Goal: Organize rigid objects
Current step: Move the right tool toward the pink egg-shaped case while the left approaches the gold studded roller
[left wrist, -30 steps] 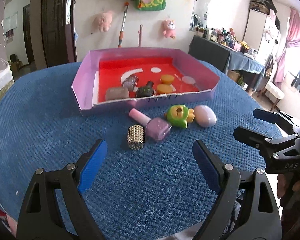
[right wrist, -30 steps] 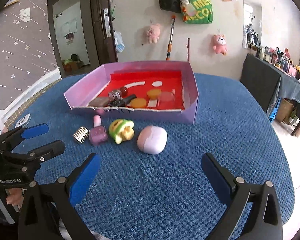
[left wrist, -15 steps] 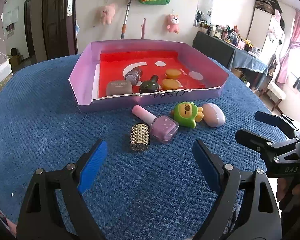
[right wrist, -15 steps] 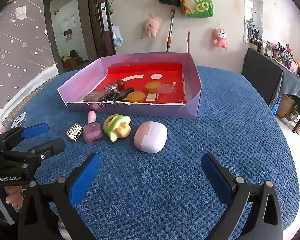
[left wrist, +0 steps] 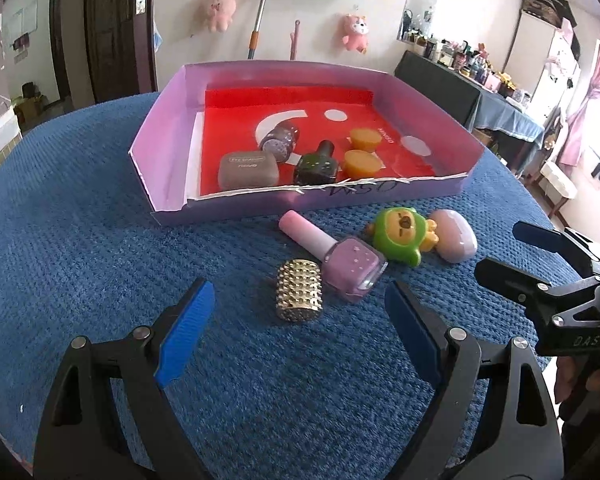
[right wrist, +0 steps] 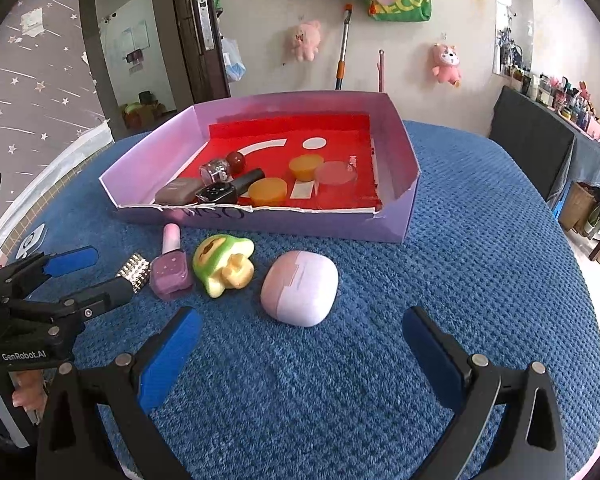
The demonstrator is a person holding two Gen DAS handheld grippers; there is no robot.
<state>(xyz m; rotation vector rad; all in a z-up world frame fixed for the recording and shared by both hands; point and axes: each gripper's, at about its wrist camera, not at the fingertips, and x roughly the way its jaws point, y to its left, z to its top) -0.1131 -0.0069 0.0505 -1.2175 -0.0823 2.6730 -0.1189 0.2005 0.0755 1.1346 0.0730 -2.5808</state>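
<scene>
Four loose things are waiting on the blue table [left wrist: 80, 264], just outside the near wall of the box [left wrist: 168, 120]. Over the last second both views are showing them growing larger and sliding lower in the picture, so both tongs are closing in on the row, tilted downward.

Inside the box, near its front wall, a grey case [left wrist: 248, 170], a dark bottle [left wrist: 316, 164], a glitter jar [left wrist: 280, 140] and two orange cups [left wrist: 360, 160] are already lying; a clear disc [right wrist: 336, 174] seems to be there too, though it is faint.

Outside, from largest to smallest: the lilac case [right wrist: 300, 294] is lying toward the right end of the row, squarely ahead of the right gripper [right wrist: 300, 360]. The green toy [right wrist: 220, 264] is touching it in the left view. The pink bottle [left wrist: 340, 256] is lying on its side beside the toy, and the studded cap [left wrist: 299, 296] is sitting just ahead of the left gripper [left wrist: 300, 332].

Both tongs are standing wide, nothing between their pads [left wrist: 188, 328]. By my reading, each is lining up a first pick; no loose thing is moving yet.
</scene>
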